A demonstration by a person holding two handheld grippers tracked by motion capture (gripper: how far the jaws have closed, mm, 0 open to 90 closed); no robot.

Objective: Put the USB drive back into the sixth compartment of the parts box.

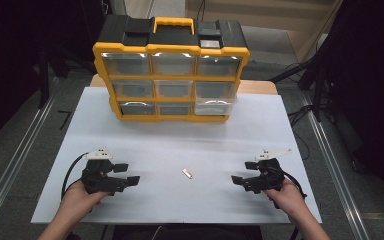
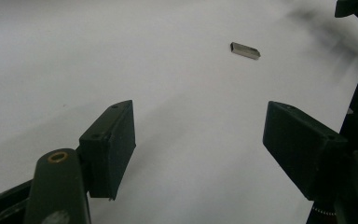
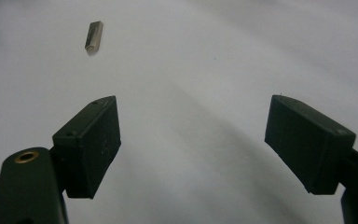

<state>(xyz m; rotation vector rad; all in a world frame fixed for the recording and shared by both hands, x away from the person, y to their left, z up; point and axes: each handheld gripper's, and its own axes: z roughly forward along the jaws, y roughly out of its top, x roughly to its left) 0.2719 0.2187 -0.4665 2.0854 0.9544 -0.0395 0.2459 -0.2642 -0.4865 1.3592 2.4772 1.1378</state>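
The small metal piece (image 1: 187,173) lies flat on the white worktop (image 1: 180,135), between the 2 tongs and about midway, slightly nearer the right by my reading. Its long axis runs diagonally, from far-left to near-right in the high view. The left tongs (image 1: 130,173) and right tongs (image 1: 241,172) both point inward at it, jaws wide apart and holding nothing. Bare worktop lies between either one and the piece. The yellow drawer organizer (image 1: 171,70) stands well apart at the far edge.
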